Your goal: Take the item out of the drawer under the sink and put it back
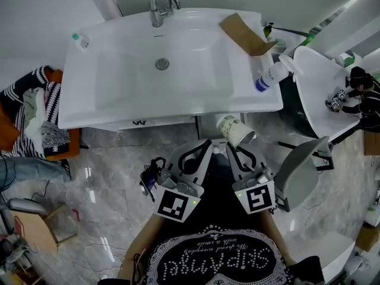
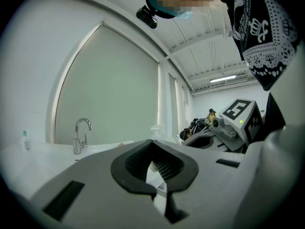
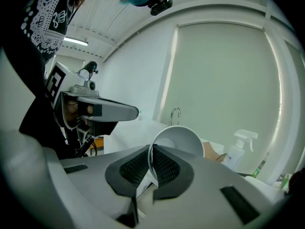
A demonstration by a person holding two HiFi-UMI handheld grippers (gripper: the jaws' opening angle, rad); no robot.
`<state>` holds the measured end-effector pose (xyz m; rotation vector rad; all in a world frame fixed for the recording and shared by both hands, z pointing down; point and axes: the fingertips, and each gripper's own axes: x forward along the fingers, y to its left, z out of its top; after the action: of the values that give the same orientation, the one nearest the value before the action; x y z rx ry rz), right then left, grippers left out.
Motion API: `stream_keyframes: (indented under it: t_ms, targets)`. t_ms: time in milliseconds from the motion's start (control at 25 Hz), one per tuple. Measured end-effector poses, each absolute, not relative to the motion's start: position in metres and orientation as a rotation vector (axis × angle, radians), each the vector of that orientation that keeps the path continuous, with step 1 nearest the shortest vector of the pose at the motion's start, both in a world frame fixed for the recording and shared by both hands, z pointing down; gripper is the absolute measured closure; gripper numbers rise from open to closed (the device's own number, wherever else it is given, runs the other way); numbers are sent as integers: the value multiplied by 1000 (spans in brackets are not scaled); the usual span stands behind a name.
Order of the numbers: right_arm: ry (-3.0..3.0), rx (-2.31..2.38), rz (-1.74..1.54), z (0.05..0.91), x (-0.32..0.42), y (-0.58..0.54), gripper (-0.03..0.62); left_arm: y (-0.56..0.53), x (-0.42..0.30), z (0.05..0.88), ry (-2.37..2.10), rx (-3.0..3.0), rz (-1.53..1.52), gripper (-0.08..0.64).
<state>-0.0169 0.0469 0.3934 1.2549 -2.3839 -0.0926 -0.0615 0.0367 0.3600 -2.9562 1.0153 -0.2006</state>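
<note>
A white paper cup (image 1: pixel 236 130) with a printed side hangs tilted just below the sink's front edge, mouth turned toward me. My right gripper (image 1: pixel 230 144) is shut on the cup's rim; in the right gripper view the cup wall (image 3: pixel 178 140) runs between the ribbed pads, right gripper (image 3: pixel 151 150). Beside it, my left gripper (image 1: pixel 205 142) has its jaws together and holds nothing; in its own view the left gripper (image 2: pixel 152 142) tips meet. Both point at the white cabinet front (image 1: pixel 148 122) under the sink (image 1: pixel 89 108). The drawer itself is hidden behind the grippers.
A chrome faucet (image 1: pixel 159 5), a cardboard box (image 1: pixel 243 34) and a spray bottle (image 1: pixel 270 75) stand on the sink top. A grey chair (image 1: pixel 303 165) sits close on the right beside a white round table (image 1: pixel 314 88). Striped clothes (image 1: pixel 35 111) lie at left.
</note>
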Motion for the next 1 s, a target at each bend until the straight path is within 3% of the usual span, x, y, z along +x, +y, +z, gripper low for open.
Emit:
stream_keyframes:
  t_ms: [1000]
  targets:
    - [-2373,1272,-79,394,-16,48,569,38,-60,363,984,-2976,-223,560]
